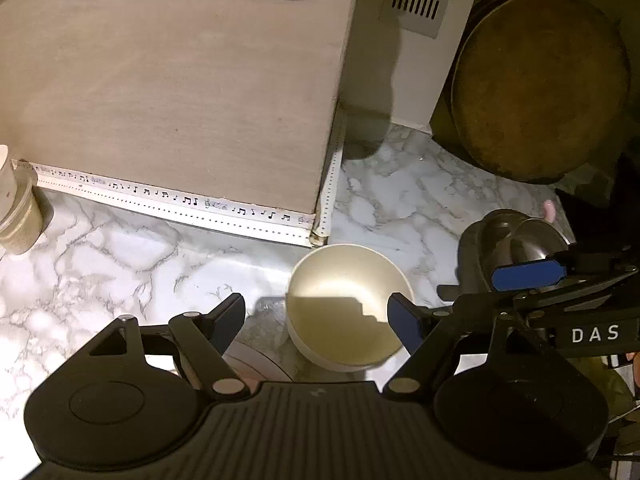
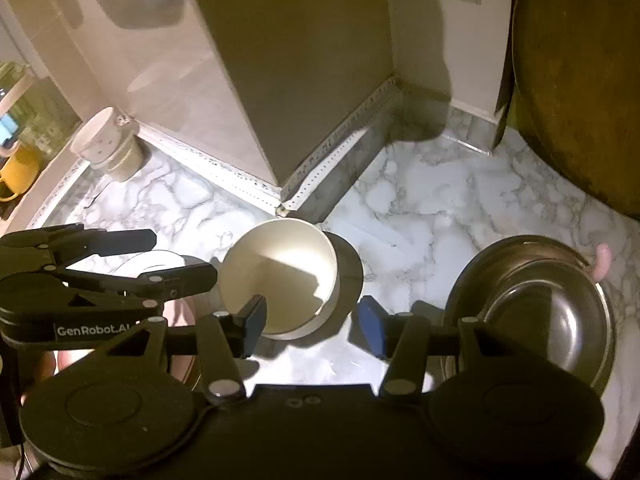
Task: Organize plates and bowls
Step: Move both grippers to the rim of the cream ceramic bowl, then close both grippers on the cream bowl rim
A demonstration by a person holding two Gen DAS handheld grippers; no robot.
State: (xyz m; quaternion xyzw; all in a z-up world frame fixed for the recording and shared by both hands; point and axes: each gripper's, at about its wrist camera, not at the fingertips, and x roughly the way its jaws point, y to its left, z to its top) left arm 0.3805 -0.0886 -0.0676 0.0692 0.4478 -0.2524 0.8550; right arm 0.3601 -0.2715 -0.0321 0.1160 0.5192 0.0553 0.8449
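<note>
Left claw [image 1: 318,320] is seen with jaws spread wide, nothing between the pads; the round white ceramic bowl [image 1: 347,306] stands upright on the white marble-patterned surface [image 1: 120,248] just ahead of it, untouched. Right claw [image 2: 312,320] is held with jaws apart, nothing clamped (blue pad faces visible). The same bowl [image 2: 280,276] is seen ahead of it, near the corner of the beige box-like cabinet [image 2: 288,80]. A dark round metal plate [image 2: 536,312] lies flat on the surface to the right. A large round brown board [image 1: 540,84] is propped upright at the far right.
</note>
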